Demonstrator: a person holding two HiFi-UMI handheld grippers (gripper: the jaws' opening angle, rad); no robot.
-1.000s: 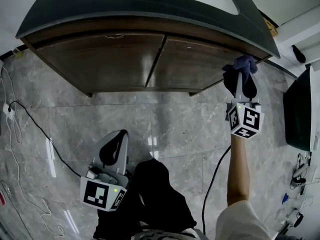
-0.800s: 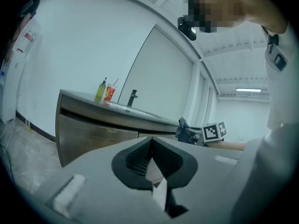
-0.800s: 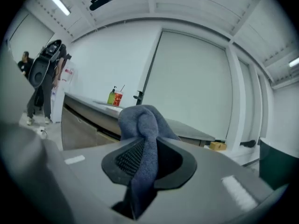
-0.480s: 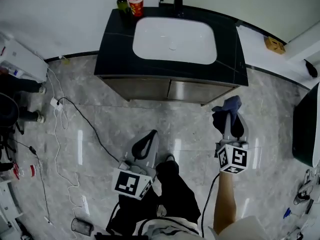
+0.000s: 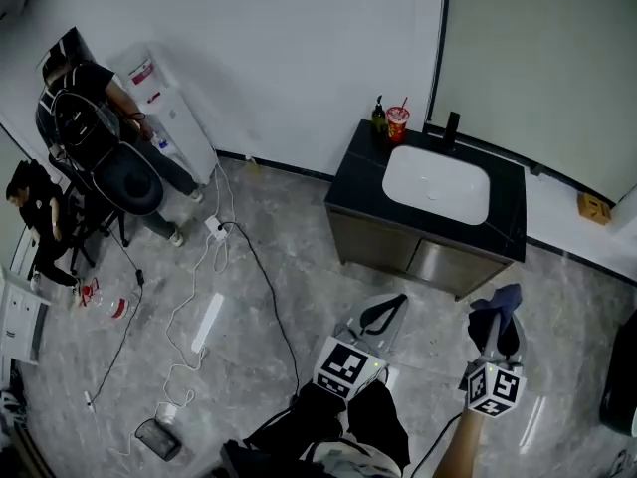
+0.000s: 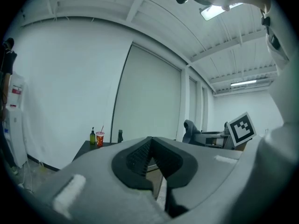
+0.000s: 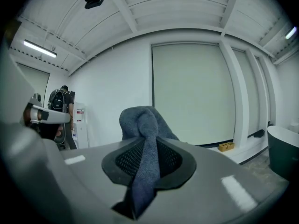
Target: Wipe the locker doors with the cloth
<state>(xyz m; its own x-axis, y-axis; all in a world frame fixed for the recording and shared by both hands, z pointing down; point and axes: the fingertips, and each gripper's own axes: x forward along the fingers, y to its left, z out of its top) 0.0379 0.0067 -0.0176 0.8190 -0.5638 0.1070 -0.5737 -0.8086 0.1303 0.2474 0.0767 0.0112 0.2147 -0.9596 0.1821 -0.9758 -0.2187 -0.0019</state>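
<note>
The dark sink cabinet (image 5: pixel 347 184) stands against the wall, with its two brown doors (image 5: pixel 418 257) shut and facing me. My right gripper (image 5: pixel 496 319) is in front of the cabinet's right corner, well clear of the doors, and is shut on the blue-grey cloth (image 5: pixel 501 300). In the right gripper view the cloth (image 7: pixel 145 125) bunches above the jaws and a strip of it hangs down between them. My left gripper (image 5: pixel 383 314) is lower and to the left, shut with nothing in it. In the left gripper view its jaws (image 6: pixel 150 143) meet, with the cabinet top (image 6: pixel 100 146) beyond.
A white basin (image 5: pixel 436 184), a faucet (image 5: pixel 450 127), a soap bottle (image 5: pixel 379 118) and a red cup (image 5: pixel 398 122) are on the cabinet. Cables (image 5: pixel 229 277) and a power strip (image 5: pixel 216 229) lie on the grey floor. People stand by a water dispenser (image 5: pixel 164 118) at the far left.
The head view has pulled far back and up, so the cabinet now looks small and distant. The right gripper with the cloth has come away from the door's right corner. Both grippers sit lower in frame.
</note>
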